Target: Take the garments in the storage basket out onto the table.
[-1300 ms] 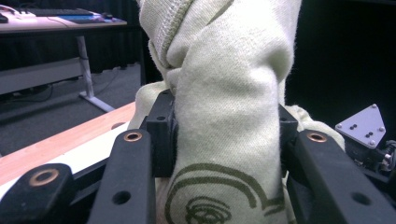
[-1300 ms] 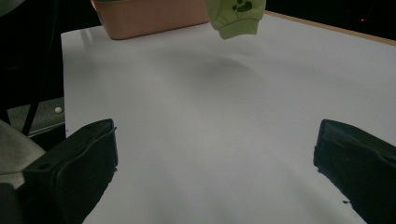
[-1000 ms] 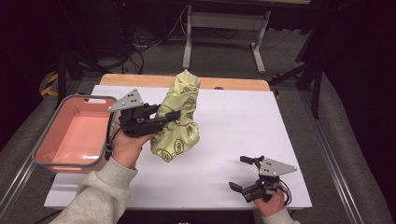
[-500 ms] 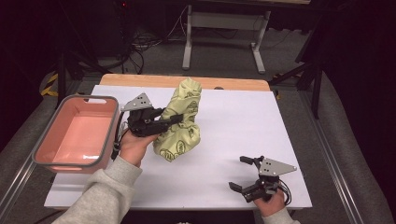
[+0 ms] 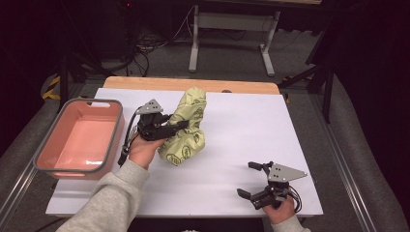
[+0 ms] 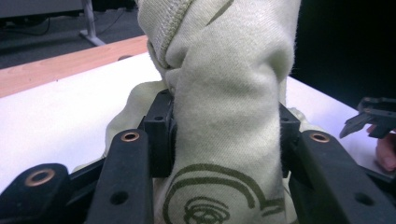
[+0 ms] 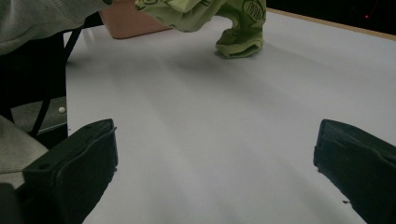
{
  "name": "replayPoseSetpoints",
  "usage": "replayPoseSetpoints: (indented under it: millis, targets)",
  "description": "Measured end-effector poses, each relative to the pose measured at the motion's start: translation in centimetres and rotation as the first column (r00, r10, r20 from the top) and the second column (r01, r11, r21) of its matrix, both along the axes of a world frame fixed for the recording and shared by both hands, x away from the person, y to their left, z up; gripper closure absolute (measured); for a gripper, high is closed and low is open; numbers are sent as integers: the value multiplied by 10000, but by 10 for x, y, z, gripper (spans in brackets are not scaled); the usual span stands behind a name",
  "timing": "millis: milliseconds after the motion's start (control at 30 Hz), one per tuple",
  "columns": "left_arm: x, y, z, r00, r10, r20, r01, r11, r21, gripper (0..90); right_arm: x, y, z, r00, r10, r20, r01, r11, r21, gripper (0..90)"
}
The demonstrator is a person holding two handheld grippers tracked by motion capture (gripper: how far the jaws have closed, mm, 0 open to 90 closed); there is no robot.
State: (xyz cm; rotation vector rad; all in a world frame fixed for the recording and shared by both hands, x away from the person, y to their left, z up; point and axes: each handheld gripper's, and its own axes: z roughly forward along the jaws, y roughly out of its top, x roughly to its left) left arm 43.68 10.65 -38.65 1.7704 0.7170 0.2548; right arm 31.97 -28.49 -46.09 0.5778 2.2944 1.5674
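The left gripper is pinching a bunched fold of the pale green printed cloth, jaws pressing in from both sides, and is holding it partly raised over the white table, just beside the pink bin. The cloth is sagging, so it is probably light and limp; gathered folds suit gripping. The right gripper is resting wide apart, empty, near the front edge, with bare table lying between.

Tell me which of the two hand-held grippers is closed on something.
The left hand-held gripper: its jaws pinch the pale green printed cloth beside the pink bin. The right hand-held gripper sits at the table's near edge with jaws spread apart, holding nothing.
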Motion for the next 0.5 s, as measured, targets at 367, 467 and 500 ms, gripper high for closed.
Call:
replayPoseSetpoints:
  millis: [367,467,500]
  targets:
    - [12,-8,-12,9990,139,-416,-119,9988,478,558,0,-1,0,10000,-36,-12,36,9999,102,5]
    - [15,-11,-16,9985,174,-522,-137,9974,709,553,0,-1,0,10000,-15,-6,15,10000,83,5]
    - [16,-11,-17,9984,216,-529,-172,9966,807,553,0,-1,0,10000,-15,-6,15,10000,83,5]
